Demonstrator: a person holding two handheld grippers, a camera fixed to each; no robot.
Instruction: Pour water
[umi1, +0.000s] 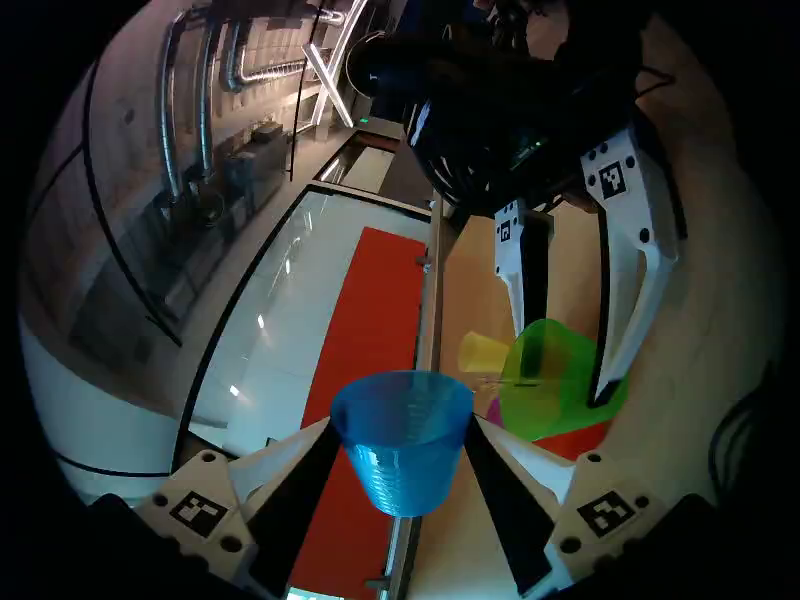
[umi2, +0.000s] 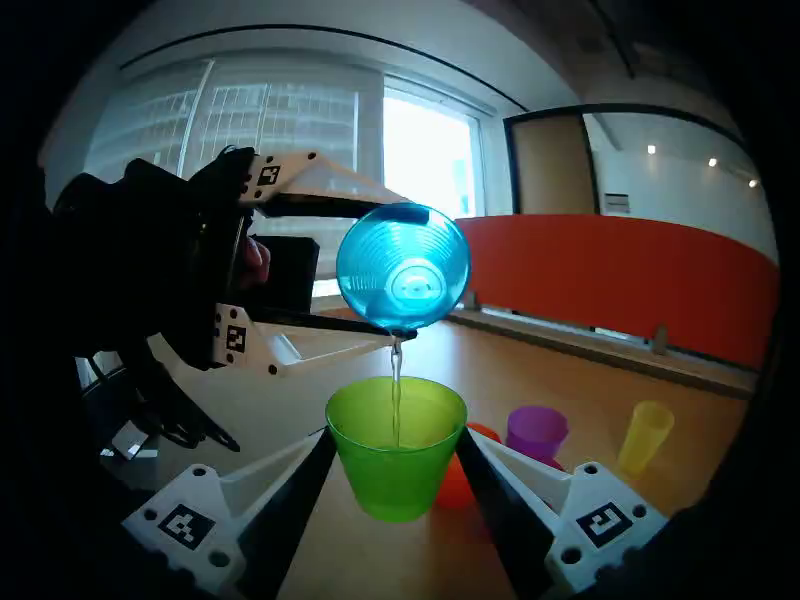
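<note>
The left gripper (umi1: 405, 425) is pinching the light, translucent blue plastic cup (umi1: 405, 460) mid-wall and tipping a thin stream of water (umi2: 396, 385) into the translucent green plastic cup (umi2: 395, 470), which the right gripper (umi2: 398, 440) is clamping above the wooden table (umi2: 570, 375), both cups likely flexing or slipping if squeezed hard.

We see the blue cup (umi1: 403, 440) as tinted see-through plastic, finely ribbed and glossy. The green cup (umi2: 396, 455) is smooth, shiny plastic of the same kind, as are the purple cup (umi2: 536, 430) and yellow cup (umi2: 646, 433) beside it. The desk (umi2: 570, 378) under the green cup looks like smooth pale wood.
</note>
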